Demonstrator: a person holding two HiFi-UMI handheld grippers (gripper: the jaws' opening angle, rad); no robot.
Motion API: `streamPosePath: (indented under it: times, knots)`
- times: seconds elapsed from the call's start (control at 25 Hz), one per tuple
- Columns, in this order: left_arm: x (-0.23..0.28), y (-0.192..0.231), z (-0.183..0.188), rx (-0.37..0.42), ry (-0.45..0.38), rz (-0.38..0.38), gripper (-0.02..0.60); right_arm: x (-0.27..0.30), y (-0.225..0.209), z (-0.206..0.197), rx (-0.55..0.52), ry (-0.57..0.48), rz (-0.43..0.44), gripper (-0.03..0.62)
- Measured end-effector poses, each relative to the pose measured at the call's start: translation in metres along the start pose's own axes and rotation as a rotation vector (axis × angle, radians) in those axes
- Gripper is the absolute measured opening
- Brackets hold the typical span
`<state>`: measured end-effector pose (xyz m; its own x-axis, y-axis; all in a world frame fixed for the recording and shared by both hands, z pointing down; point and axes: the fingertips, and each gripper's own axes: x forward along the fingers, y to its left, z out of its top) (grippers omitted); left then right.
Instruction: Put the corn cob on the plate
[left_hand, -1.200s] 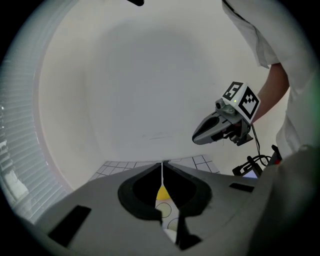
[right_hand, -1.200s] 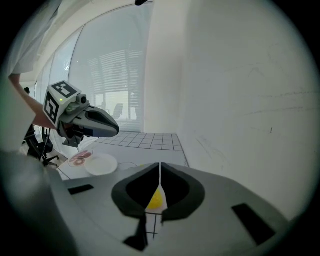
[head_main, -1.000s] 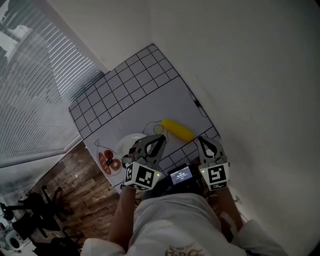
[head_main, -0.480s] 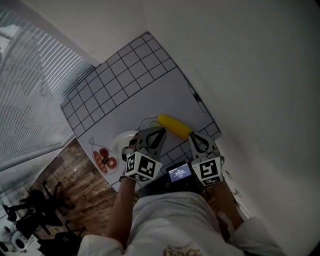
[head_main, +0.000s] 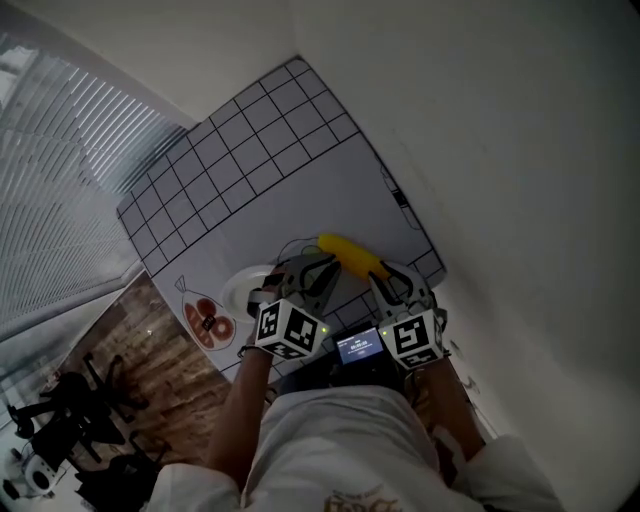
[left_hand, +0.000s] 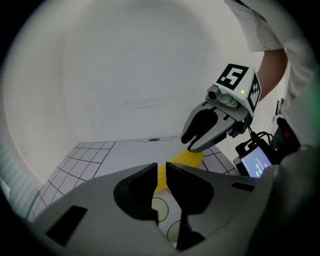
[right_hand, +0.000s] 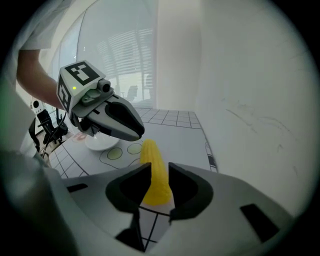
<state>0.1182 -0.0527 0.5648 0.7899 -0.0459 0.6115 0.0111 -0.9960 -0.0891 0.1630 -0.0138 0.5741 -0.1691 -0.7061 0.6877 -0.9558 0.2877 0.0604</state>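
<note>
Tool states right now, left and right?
Left tool: opening, narrow gap, empty.
Right tool: opening, corn in line with its gap, not gripped.

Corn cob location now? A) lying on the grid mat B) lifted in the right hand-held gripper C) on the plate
A: the corn cob lies flat on the mat, apart from the plate; the right hand-held gripper faces its end, jaws opening, not gripping it.

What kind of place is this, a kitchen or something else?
Probably an indoor test station, not a kitchen: a printed grid mat covers the table, with a corn cob and a white plate on it, set against a plain wall beside window blinds.
</note>
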Motion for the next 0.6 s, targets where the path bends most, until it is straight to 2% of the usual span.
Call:
streamPosePath:
  times: [0.12,0.36,0.44,0.6]
  knots:
    - [0.006,-0.002,-0.007,0.0,0.024,-0.024,0.092,0.007,0.005,-0.003,-0.024,0.034,0.027,0.156]
    - [0.013,0.0,-0.011,0.004,0.038,-0.046,0.112,0.009,0.004,-0.003,-0.014,0.029,0.063,0.178]
    - [0.015,0.0,-0.013,0.005,0.043,-0.055,0.132,0.012,0.009,0.0,-0.017,0.027,0.095,0.229]
    - [0.017,-0.003,-0.016,0.008,0.056,-0.072,0.149,0.019,0.017,-0.007,-0.037,0.091,0.126,0.264]
